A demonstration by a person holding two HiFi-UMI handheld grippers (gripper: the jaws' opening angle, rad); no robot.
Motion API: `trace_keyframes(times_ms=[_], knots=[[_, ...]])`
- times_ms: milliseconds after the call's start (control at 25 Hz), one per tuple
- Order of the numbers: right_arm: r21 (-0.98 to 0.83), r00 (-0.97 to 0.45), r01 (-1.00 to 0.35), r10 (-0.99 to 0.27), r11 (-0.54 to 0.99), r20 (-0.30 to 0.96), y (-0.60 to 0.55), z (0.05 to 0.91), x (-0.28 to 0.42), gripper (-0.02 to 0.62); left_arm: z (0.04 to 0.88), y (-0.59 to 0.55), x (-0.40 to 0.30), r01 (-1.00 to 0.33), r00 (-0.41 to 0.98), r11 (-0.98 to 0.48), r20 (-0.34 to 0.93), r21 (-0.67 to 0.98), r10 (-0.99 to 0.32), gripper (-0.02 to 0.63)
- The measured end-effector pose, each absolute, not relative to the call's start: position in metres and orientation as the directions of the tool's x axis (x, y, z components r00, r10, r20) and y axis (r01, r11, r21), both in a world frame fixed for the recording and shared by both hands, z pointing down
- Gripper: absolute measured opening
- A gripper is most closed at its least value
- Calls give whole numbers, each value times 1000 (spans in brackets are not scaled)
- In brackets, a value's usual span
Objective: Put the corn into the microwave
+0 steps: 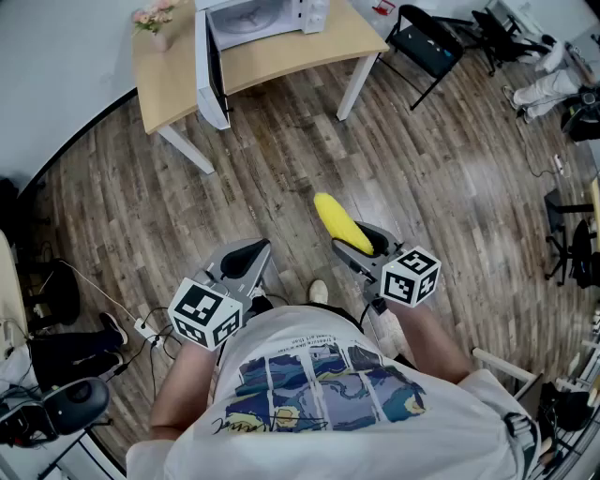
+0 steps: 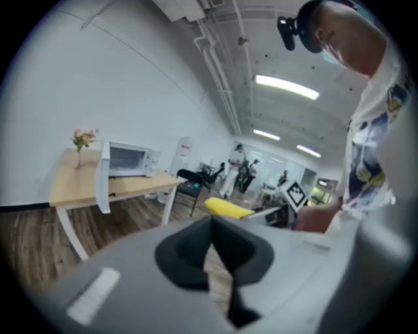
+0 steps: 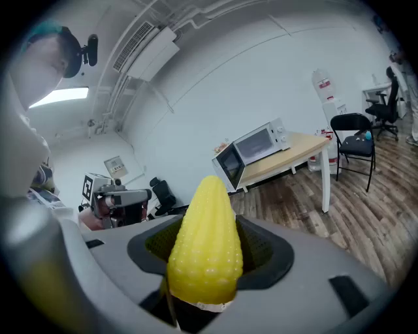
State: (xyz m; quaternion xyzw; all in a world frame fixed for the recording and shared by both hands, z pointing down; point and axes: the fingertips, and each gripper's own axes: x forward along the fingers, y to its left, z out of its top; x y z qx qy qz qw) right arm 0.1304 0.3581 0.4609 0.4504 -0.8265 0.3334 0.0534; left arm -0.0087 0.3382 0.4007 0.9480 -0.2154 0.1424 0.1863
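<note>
The wooden floor (image 1: 281, 159) is lying open between the person and the microwave, so the step in hand looks like the carry: the corn is off the ground and heading for the microwave, but is nowhere near it yet. The desk (image 1: 281, 58) is bearing the microwave (image 1: 258, 19). The microwave's door (image 1: 208, 80) is standing swung wide open at the microwave's left as the person faces it, leaving the cavity exposed.

The right gripper (image 1: 361, 244) is hovering well short of the microwave, above the floor. It is pinching the corn (image 1: 337, 221) by its thick end between widely spaced jaws, and the tapered tip is pointing forward, roughly toward the microwave. The left gripper (image 1: 246, 260) is hanging beside the right one, equally far from the microwave, its jaws pressed together with nothing between them.

Since the door is already open, the next move is probably calling for no help from the left gripper. The person is needing to close the distance to the microwave and line the corn up with the cavity, clear of the open door. Then the right gripper has to reach inside and lower the corn onto the cavity's base before spreading its jaws.
</note>
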Motion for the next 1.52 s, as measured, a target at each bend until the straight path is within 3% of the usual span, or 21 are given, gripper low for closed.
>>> trace_keyframes(times_ms=[440,720,1520], knots=[[-459,-499,-837,-761,299,414,314,441,39,249,397,298,-130,-416,893,-852,320,318,-317,9],[-422,-423,-878,-782,227,457,296,439,14,247,398,269,-169,-382,910,-870,295,313,-293,9],[-369,-396,-899,-797,236,455,124,445,107,247,374,130,-100,-423,889,-870,302,253,-345,9]])
